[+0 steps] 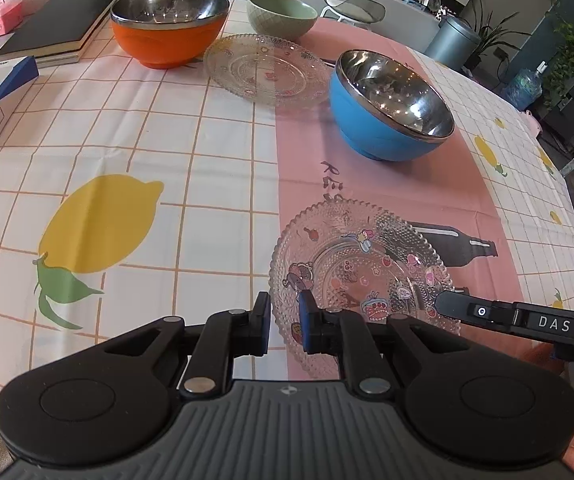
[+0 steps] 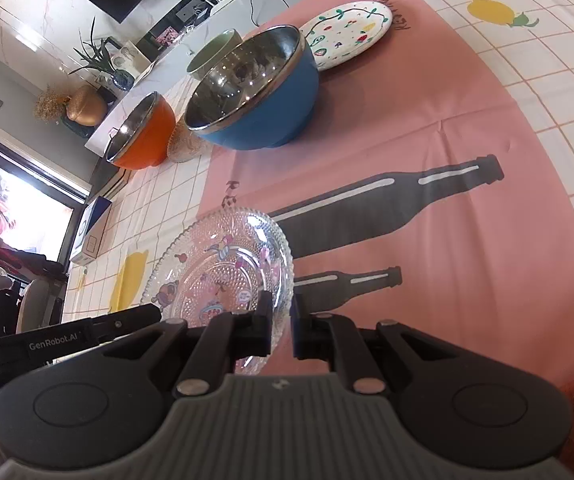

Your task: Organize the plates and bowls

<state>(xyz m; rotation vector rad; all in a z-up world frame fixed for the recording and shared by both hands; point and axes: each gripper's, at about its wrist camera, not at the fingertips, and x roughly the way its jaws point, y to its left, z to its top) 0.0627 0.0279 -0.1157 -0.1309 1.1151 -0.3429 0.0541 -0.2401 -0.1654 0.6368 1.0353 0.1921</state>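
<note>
Both the left tongs (image 1: 285, 320) and the right tongs (image 2: 281, 322) are pinching opposite rims of a glass plate (image 1: 361, 276) lying on a lemon-print tablecloth (image 1: 127, 152), with a blue bowl (image 1: 387, 120), an orange bowl (image 1: 167, 36) and houseplants (image 1: 567, 52) sitting beyond.

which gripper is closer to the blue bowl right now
Right, as far as I can judge. Both grippers are at the near glass plate; the right gripper is on the side toward the blue bowl, the left gripper opposite.
</note>
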